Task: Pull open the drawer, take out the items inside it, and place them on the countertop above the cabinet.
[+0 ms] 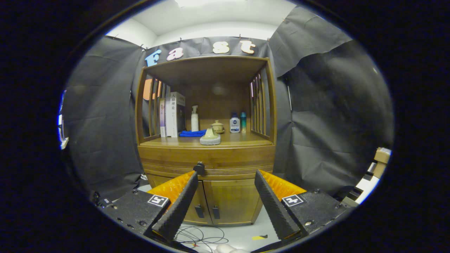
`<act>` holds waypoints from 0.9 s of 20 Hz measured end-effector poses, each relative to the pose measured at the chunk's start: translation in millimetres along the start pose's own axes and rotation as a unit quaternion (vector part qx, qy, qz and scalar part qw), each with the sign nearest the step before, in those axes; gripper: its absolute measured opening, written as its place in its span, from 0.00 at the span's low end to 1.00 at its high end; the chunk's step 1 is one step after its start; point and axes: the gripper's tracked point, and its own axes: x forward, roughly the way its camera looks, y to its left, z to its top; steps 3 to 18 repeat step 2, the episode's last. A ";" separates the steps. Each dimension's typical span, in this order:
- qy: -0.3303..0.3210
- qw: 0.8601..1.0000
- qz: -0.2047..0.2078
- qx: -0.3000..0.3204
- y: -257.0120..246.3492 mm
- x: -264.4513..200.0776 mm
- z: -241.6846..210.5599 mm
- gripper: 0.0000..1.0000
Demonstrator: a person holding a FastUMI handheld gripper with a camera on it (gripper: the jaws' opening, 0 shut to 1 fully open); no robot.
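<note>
A wooden cabinet (207,154) stands ahead against the black cloth wall. Its drawer (225,165) lies shut below the countertop (239,142), with a small dark knob (199,168) on its front, just above the tip of my left finger (179,207). My gripper (225,175) is open, some way back from the cabinet, with nothing between its fingers. Under the drawer are two shut doors (225,202) with dark handles. What the drawer holds is hidden.
On the countertop stand books (172,114), a white pump bottle (194,118), a blue cloth (192,133), a beige brush-like item (210,137), a small lidded pot (217,126) and two small bottles (237,123). Cables (202,237) lie on the floor. Boxes (378,161) sit to the right.
</note>
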 end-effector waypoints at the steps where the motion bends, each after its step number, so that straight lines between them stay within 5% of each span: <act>1: 0.000 1.000 0.001 0.000 0.8 -0.3 0.3 1.00; 18: 0.001 1.000 0.001 0.000 1.3 0.2 0.2 1.00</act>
